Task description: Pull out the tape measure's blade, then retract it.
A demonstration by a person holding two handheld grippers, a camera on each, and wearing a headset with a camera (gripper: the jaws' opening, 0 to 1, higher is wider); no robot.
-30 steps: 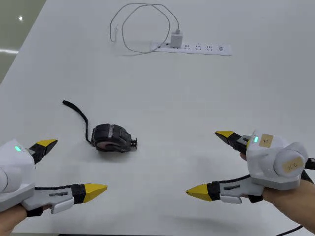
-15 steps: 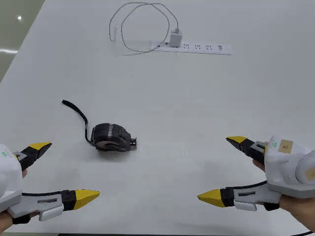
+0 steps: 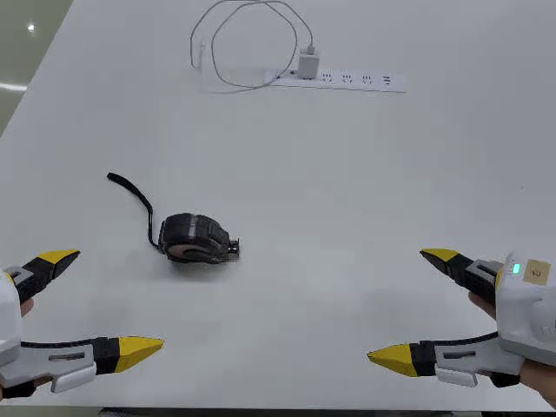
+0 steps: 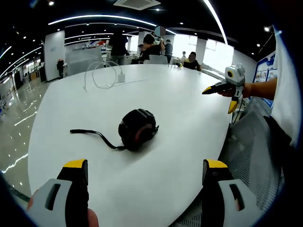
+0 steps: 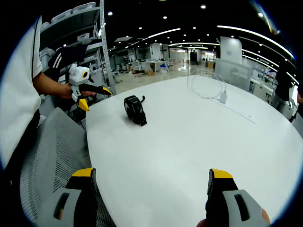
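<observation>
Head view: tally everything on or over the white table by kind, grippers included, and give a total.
Tape measure: 1
Power strip: 1
Charger with cable: 1
Grippers: 2, the left gripper and the right gripper, both open
Total: 5

Near side of surface (image 3: pixel 347 200) open between left gripper (image 3: pixel 117 300) and right gripper (image 3: pixel 396 304), jaws of both spread wide. Tape measure (image 3: pixel 195 239) sits left of centre, free on all sides; strap (image 3: pixel 132 195) trails far-left. Power strip (image 3: pixel 347 80) and looped cable (image 3: pixel 234 35) along far edge, well apart.
</observation>
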